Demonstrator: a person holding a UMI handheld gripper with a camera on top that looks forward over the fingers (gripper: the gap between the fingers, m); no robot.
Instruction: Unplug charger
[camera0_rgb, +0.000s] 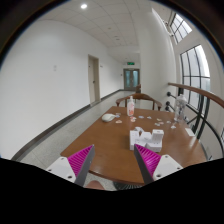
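Above the near end of the long brown wooden surface (105, 143) the gripper (113, 158) hovers high, fingers parted and empty — a surveying height, seemingly. Small white boxy items (148, 135) sit mid-surface, beyond the fingers; which is the charger I cannot tell.

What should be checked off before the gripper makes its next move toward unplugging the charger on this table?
1. Gripper fingers open, nothing between them: ok.
2. Charger located: cannot tell; white blocks sit on the wooden table beyond the fingers, but none is clearly a plugged charger.
3. Socket or power strip seen: cannot tell.
4. Path ahead of the fingers free: ok; bare table lies just ahead.
5. Bottle at the far end kept out of the way: ok, it stands well beyond the white blocks.
6. Gripper near enough to grasp: not ok; it hangs back at the near table edge.
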